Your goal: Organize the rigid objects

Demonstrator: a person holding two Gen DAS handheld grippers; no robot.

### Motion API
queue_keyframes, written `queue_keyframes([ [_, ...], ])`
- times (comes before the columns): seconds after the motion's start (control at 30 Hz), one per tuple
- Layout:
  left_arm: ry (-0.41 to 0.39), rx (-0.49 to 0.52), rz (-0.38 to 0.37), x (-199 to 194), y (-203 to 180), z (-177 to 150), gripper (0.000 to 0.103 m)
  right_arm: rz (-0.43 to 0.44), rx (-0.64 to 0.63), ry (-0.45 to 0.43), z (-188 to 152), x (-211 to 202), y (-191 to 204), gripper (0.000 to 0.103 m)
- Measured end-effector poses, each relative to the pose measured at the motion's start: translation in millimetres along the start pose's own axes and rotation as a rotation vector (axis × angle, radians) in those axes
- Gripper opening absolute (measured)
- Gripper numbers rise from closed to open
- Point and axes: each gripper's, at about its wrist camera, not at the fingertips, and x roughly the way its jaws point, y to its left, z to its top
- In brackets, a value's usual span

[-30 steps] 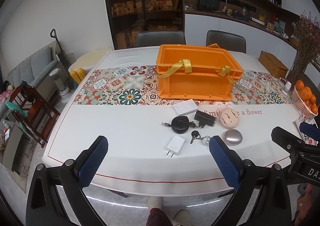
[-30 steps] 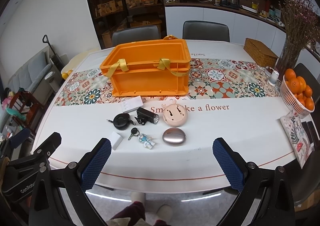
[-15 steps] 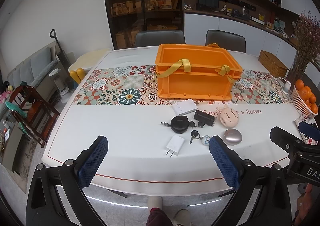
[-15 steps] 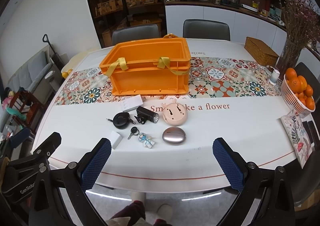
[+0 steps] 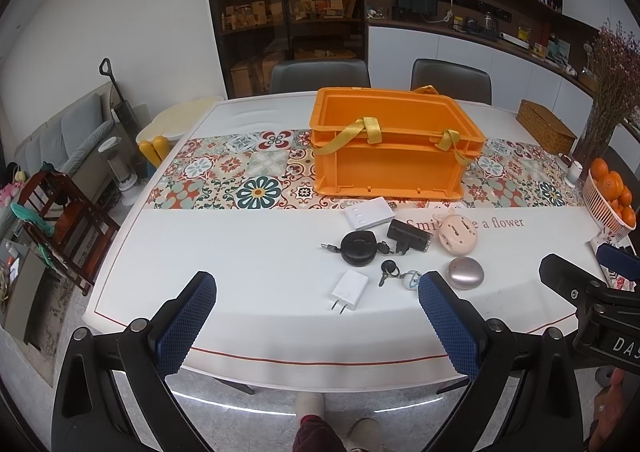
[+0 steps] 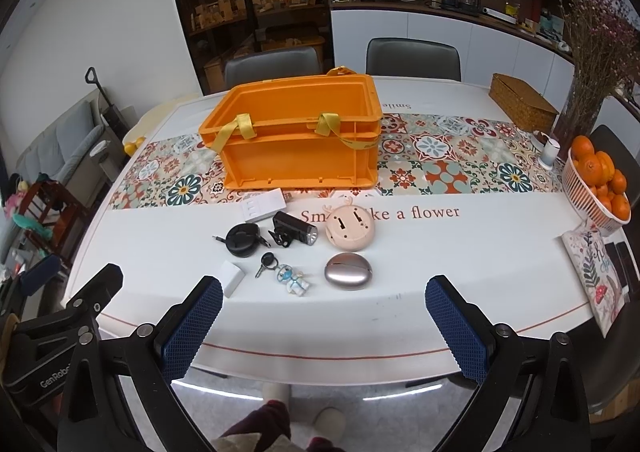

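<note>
A white dining table (image 5: pixel 248 260) fills both views. At its near edge both grippers hover off the surface — the left gripper (image 5: pixel 316 322) and the right gripper (image 6: pixel 324 326), each with jaws spread wide and holding nothing. Just past them lie a white charger (image 5: pixel 349 289), a key with a figurine (image 6: pixel 280 272) and a silver oval case (image 6: pixel 348 271). Further in sit a black cable reel (image 5: pixel 358 249), a black bike light (image 6: pixel 294 233), a pink round gadget (image 6: pixel 350 229) and a white flat box (image 5: pixel 369 213). Beyond, on the patterned runner (image 5: pixel 224 180), stands an orange crate (image 5: pixel 388 148) — open-topped.
</note>
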Motion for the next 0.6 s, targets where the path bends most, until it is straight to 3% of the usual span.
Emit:
queue_keyframes([
  [0.6,0.038,0.001,-0.029,20,-2,-6,0.103,0.014,0.015,0.036,-3,18,-3,0.102],
])
